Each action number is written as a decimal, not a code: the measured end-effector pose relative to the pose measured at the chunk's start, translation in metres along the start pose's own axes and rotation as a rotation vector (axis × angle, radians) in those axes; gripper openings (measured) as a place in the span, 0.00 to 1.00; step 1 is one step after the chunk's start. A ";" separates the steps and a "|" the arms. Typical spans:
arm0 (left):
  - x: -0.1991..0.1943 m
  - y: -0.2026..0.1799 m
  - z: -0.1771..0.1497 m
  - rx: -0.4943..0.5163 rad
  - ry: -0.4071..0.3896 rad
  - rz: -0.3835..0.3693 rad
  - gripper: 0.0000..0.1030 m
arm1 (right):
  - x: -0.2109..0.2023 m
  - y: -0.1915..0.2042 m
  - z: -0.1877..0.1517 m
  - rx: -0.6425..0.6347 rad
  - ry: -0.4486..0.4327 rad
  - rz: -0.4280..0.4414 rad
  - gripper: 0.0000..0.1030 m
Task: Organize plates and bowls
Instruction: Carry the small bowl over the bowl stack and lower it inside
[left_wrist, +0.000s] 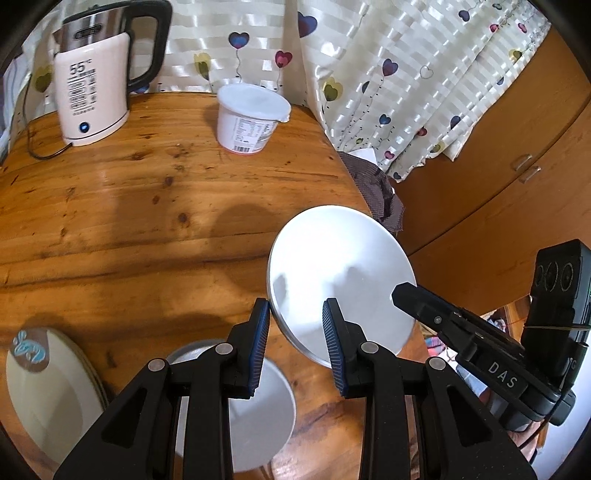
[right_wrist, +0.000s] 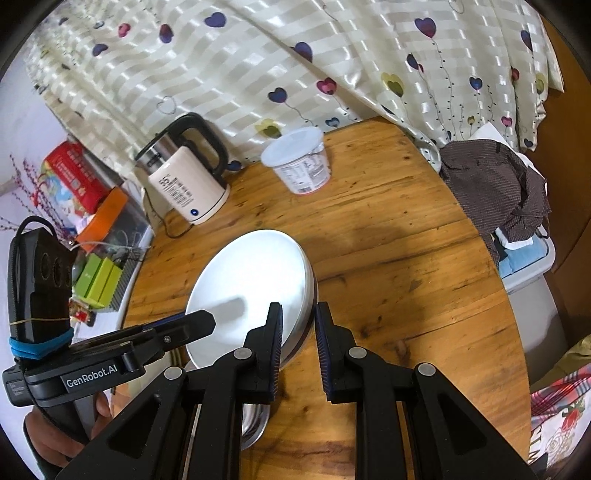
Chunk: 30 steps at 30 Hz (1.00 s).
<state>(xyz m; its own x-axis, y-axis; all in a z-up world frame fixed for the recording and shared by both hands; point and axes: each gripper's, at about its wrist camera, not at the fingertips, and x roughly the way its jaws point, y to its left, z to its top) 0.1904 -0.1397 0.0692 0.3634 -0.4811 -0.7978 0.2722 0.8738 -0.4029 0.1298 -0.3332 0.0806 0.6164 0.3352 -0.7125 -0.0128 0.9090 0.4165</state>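
Observation:
A round metal plate (left_wrist: 340, 273) is held tilted above the wooden table; it also shows in the right wrist view (right_wrist: 251, 284). My right gripper (right_wrist: 298, 314) is closed on its right rim, and a right fingertip (left_wrist: 406, 293) shows on the rim in the left view. My left gripper (left_wrist: 295, 314) is open, its fingers straddling the plate's near edge without pinching. Below it stands a metal bowl (left_wrist: 258, 406), partly hidden by the fingers. A stack of cream plates (left_wrist: 44, 391) with a blue mark lies at the near left.
An electric kettle (left_wrist: 94, 81) and a white lidded tub (left_wrist: 251, 118) stand at the table's far side. A curtain hangs behind. A brown cloth (right_wrist: 495, 184) lies over a box off the table's right edge. Boxes (right_wrist: 92, 206) crowd the left.

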 end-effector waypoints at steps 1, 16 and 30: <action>-0.003 0.001 -0.002 -0.003 -0.003 0.000 0.30 | -0.001 0.003 -0.002 -0.002 0.001 0.004 0.17; -0.040 0.030 -0.045 -0.058 -0.032 0.050 0.30 | 0.001 0.048 -0.031 -0.060 0.037 0.046 0.17; -0.042 0.056 -0.076 -0.102 0.000 0.077 0.30 | 0.024 0.058 -0.064 -0.063 0.114 0.058 0.17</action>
<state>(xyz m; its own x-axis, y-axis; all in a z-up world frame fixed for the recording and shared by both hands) 0.1223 -0.0657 0.0458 0.3801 -0.4125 -0.8279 0.1513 0.9107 -0.3843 0.0939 -0.2564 0.0518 0.5194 0.4105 -0.7495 -0.0978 0.8999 0.4250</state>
